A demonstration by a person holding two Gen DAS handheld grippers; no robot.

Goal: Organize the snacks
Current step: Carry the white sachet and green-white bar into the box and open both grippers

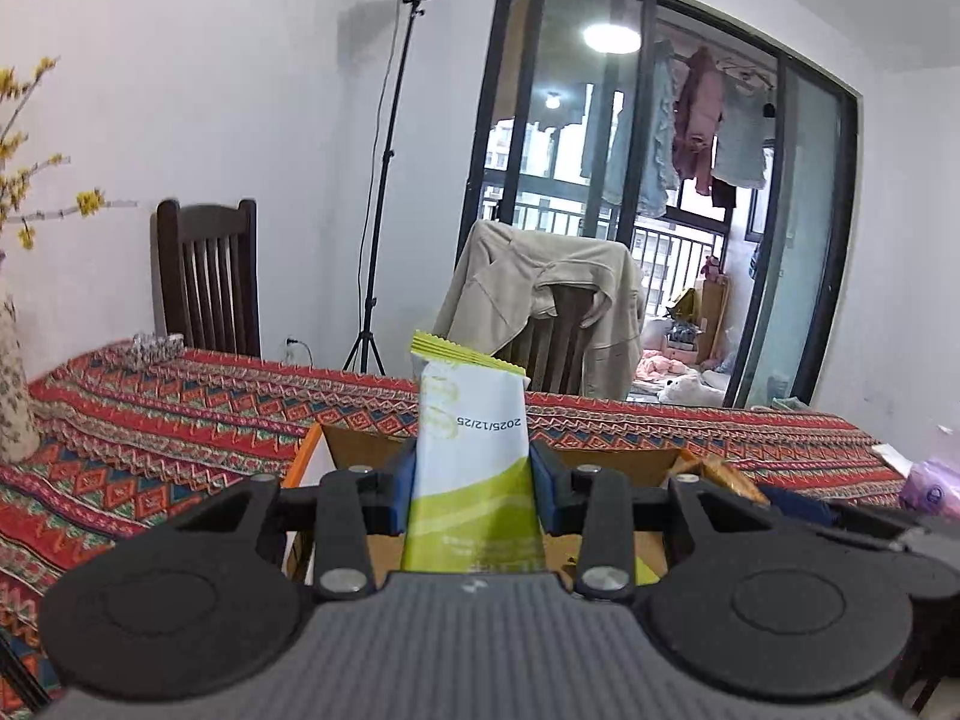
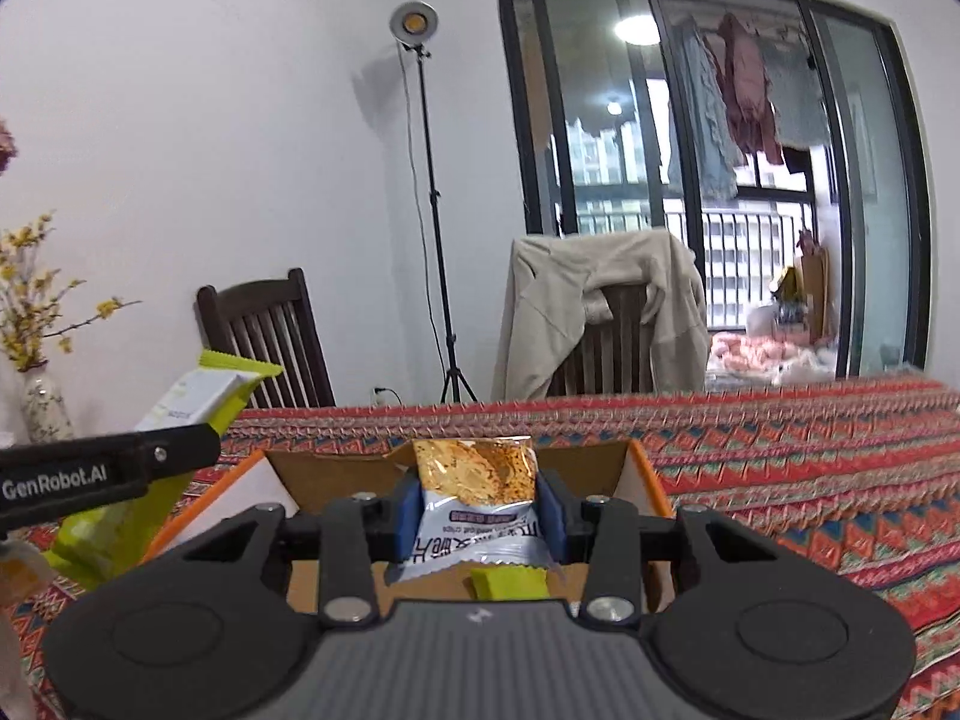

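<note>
My left gripper [image 1: 471, 492] is shut on a green and white snack packet [image 1: 471, 450], held upright above an open cardboard box [image 1: 360, 441] on the table. My right gripper [image 2: 477, 519] is shut on an orange and white crisp packet [image 2: 474, 480], held over the same box [image 2: 594, 474]. In the right wrist view the left gripper's finger [image 2: 120, 468] and its green packet [image 2: 198, 402] show at the left. Another green packet [image 2: 510, 582] lies in the box below the right gripper.
The table carries a red patterned cloth [image 1: 180, 408]. A vase with yellow flowers [image 2: 42, 402] stands at the left. A purple bag [image 1: 930, 480] lies at the right. Two chairs [image 2: 270, 336], one draped with a beige jacket [image 2: 600, 312], stand behind the table.
</note>
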